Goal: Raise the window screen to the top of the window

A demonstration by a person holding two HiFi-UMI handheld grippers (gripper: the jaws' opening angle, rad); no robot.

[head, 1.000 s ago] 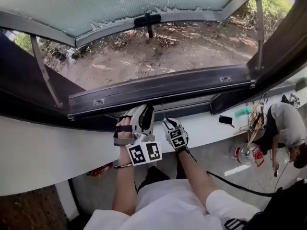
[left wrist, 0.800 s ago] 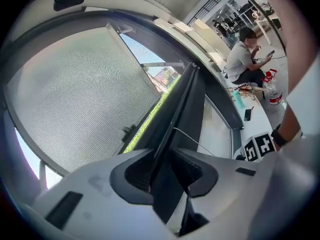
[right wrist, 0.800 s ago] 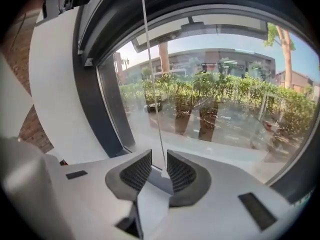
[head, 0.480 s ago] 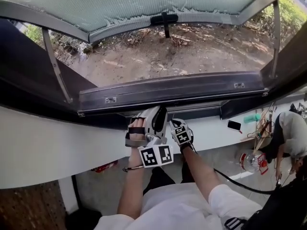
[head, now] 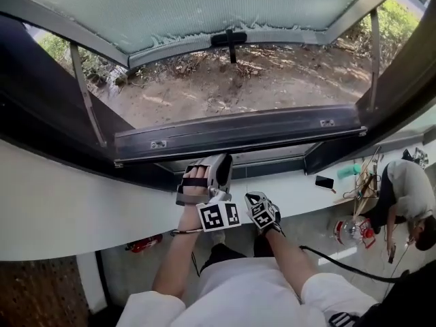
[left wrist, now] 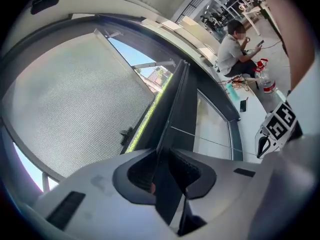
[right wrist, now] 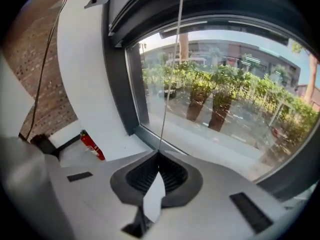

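Dark sash (head: 238,129) seemingly before mesh screen (head: 191,5)

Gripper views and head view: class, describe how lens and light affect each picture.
Left gripper view: fisheye with black corners; the frame bows, the screen is evenly lit, a face is masked. Right gripper view: same curving; bright plants beyond glass, the cord a thin line. Head view: sunlit ground glares, the frame stays dark.

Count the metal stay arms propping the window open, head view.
2. The left stay arm slants along the left side of the opening; the right stay arm runs along the right side. Others may be hidden beyond the picture's edges.
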